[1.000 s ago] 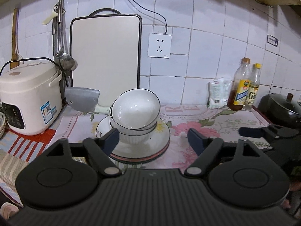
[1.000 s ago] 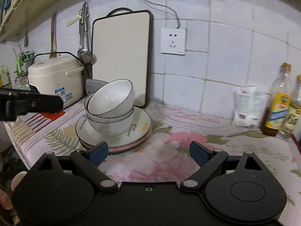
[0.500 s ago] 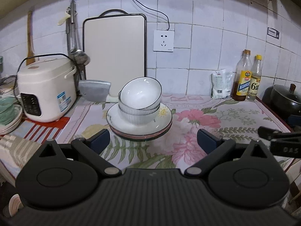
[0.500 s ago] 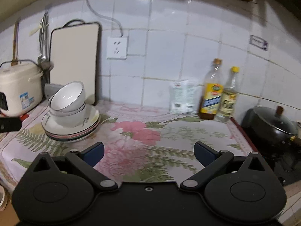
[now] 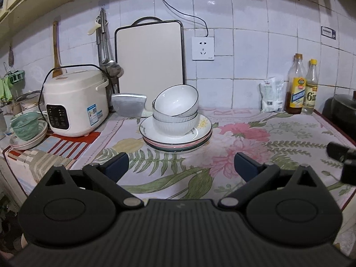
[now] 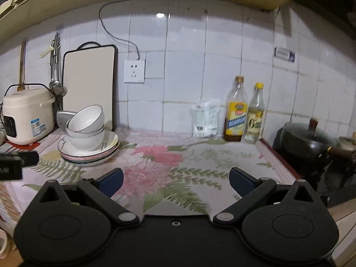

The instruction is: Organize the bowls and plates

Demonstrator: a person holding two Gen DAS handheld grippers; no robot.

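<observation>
1. Left gripper (image 5: 179,163): jaws spread wide, nothing between the pads. It hangs over the floral tablecloth (image 5: 255,146), short of the crockery and not touching it.
2. Right gripper (image 6: 175,179): jaws likewise spread wide and empty, aimed at bare cloth. From here the crockery lies at about 10 o'clock, well apart.
3. Location of the task items: the stack of plates (image 5: 176,139) sits on the cloth at 12 o'clock from the left gripper, just in front of the cutting board (image 5: 150,55) leaning on the tiled wall, with the rice cooker (image 5: 74,102) at 10 o'clock.
4. Judged reason for placement: plates at the bottom give a wide, flat base and the bowls (image 5: 175,115) nest on top, keeping the pile compact and clear of the bottles (image 5: 301,86) at 2 o'clock.
5. Appearance: several round plates, the top one white with a dark rim and a small sun motif; pink and darker edges show beneath. The lower bowls are white and ribbed.
6. Defect noted: the top bowl (image 5: 176,100), white with a dark rim, sits tilted with its mouth turned toward the camera, not seated flush.
7. Judgement: the stacking appears essentially done; the tilted bowl could slip if knocked.
</observation>
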